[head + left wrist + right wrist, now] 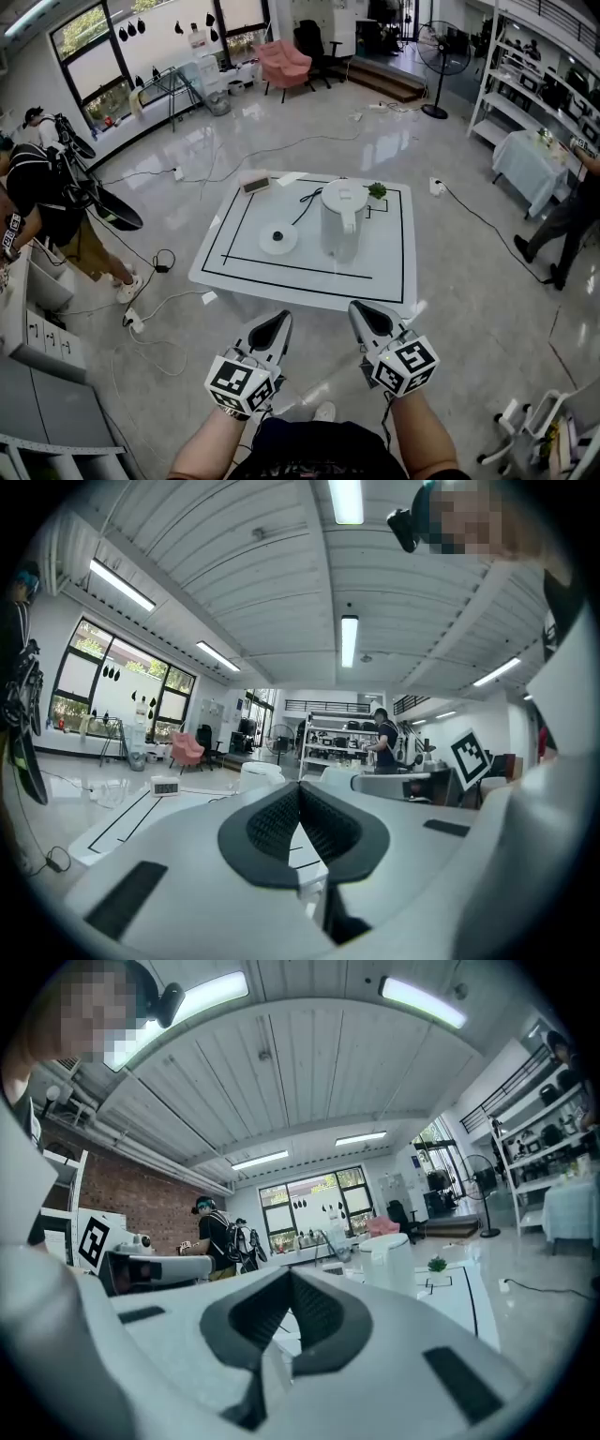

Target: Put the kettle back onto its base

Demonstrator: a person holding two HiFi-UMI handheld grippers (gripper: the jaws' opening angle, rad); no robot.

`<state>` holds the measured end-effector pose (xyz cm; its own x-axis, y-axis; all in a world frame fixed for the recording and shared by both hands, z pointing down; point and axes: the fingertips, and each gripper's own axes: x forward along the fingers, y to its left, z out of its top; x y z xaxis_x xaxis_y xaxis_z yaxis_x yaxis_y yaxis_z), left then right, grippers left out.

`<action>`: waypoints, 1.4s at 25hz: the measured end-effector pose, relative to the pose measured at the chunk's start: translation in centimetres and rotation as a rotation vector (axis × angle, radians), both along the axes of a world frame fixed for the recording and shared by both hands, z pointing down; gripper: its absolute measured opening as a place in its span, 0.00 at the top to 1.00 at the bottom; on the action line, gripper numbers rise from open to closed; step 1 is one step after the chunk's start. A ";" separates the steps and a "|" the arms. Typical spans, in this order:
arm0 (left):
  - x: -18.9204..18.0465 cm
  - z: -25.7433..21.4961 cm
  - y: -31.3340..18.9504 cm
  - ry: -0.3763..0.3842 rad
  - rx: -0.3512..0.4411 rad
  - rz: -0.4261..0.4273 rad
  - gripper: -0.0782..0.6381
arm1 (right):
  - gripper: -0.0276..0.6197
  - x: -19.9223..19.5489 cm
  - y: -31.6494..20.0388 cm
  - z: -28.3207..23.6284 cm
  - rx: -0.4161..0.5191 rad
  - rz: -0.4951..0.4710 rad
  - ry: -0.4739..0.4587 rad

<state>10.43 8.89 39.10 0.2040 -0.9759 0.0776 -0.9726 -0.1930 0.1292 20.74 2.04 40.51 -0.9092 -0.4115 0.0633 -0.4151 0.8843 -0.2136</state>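
The glossy pale floor spreads all around you, with cables trailing over it, and on it straight ahead stands the low white table, marked with a black rectangular outline. Far behind it, near the windows, sits a pink armchair. On the table, inside the outline and right of its middle, the white kettle stands upright with its lid on and its handle turned towards you; the right claw view shows it too, ahead and to the right of the jaws. It is not on its base but just beside it, the two apart with bare table between them. You hold both claws level on your side of the table, short of its near edge and well apart from everything on it. Your left claw has its jaws pressed fully together, the ribbed black pads meeting with nothing between them, as its own view makes plain. Your right claw is the same, jaws closed tight on each other and holding nothing. The round white base lies flat to the left of the kettle, inside the outline, with a black cord running from it towards the far edge. A small display box sits at the far left edge of the table, and a little green plant stands at the far side, just behind and to the right of the kettle
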 end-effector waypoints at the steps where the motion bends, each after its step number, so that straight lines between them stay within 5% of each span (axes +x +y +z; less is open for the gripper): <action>1: 0.0 -0.1 -0.2 -0.002 0.001 -0.002 0.88 | 0.95 0.0 -0.1 -0.2 0.003 -0.001 -0.004; 14: -2.8 -0.9 -3.0 -0.005 0.013 -0.003 0.88 | 0.95 -1.7 -3.6 -0.5 -0.015 0.020 -0.037; 20: -5.6 0.3 -6.2 0.002 0.009 0.032 0.88 | 0.86 -3.8 -6.7 -0.1 -0.005 0.084 -0.045; 23: -7.4 0.8 -8.4 -0.002 0.015 0.078 0.66 | 0.59 -5.0 -8.9 -0.1 0.031 0.180 -0.023; 26: -9.5 0.9 -10.9 -0.026 0.011 0.138 0.44 | 0.52 -6.2 -11.3 -0.6 0.066 0.293 0.015; 35: -14.4 0.4 -17.3 -0.047 -0.002 0.356 0.40 | 0.51 -9.3 -16.0 -1.4 0.053 0.523 0.043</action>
